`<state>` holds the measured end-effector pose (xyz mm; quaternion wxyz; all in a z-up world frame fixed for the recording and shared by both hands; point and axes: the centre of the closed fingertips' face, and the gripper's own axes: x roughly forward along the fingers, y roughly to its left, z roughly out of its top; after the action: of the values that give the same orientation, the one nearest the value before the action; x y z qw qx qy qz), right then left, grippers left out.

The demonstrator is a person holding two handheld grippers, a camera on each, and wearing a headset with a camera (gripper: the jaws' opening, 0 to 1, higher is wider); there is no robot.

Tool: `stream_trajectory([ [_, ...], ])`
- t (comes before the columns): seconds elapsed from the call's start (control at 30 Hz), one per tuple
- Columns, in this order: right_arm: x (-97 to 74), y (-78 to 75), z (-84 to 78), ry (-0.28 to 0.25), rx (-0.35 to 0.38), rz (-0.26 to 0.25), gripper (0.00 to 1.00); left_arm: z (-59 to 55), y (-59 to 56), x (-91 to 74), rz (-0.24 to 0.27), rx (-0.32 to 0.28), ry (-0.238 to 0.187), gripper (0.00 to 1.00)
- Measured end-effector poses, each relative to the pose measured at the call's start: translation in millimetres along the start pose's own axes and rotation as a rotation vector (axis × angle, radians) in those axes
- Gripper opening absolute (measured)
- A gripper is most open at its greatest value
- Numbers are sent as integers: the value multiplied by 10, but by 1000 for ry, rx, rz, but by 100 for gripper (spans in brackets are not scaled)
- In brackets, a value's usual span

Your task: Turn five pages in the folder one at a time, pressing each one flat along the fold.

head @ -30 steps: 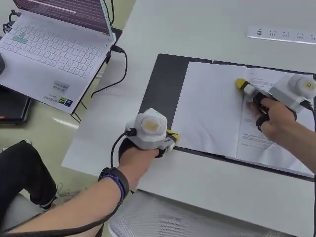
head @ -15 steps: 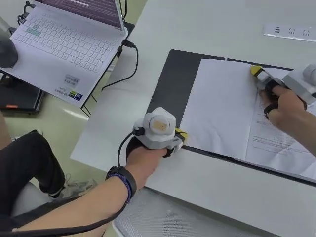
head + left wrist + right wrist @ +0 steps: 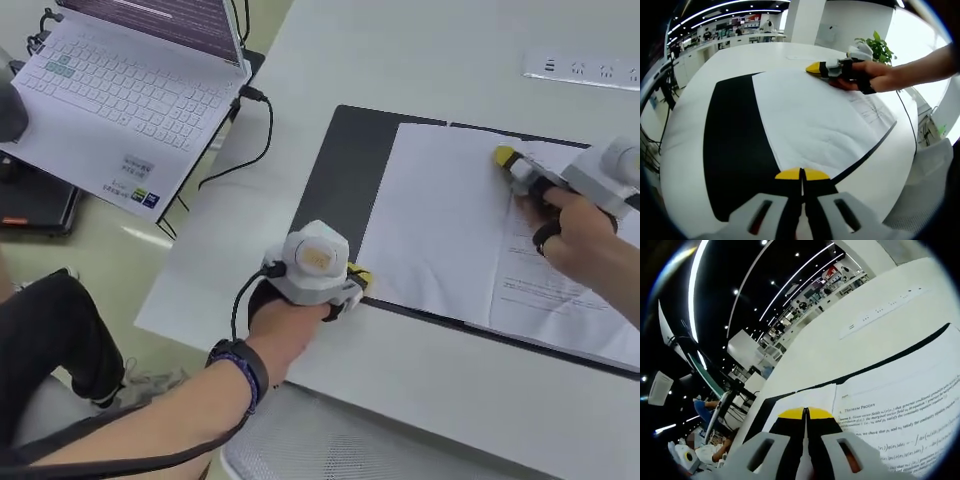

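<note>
Two flat paper sheets lie in the open black folder (image 3: 335, 170) on the smooth white table (image 3: 400, 60) in the head view: a blank sheet (image 3: 440, 220) on the left and a printed sheet (image 3: 530, 285) on the right. The right gripper (image 3: 503, 158) is at the fold, and the left gripper (image 3: 357, 276) is at the folder's near edge. In the left gripper view, its yellow-tipped jaws are pressed together with nothing between them, over the matte cover. In the right gripper view, the jaws are likewise closed at the fold.

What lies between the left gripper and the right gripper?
The blank white page of the folder, with nothing on it. The head view shows it between the left gripper and the right gripper; the left gripper view agrees.
</note>
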<state>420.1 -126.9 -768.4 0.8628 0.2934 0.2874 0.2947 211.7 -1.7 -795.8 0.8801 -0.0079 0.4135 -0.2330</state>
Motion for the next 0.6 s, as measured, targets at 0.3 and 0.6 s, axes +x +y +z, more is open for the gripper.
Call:
stream_trajectory([
  [0.3,-257,271,-211,48,-62,41,0,-2,-10,-18,-2,9,0,0],
  [0.6,-435,393,-398,55,-83,58,0,-2,-17,-38,0,12,-7,0],
])
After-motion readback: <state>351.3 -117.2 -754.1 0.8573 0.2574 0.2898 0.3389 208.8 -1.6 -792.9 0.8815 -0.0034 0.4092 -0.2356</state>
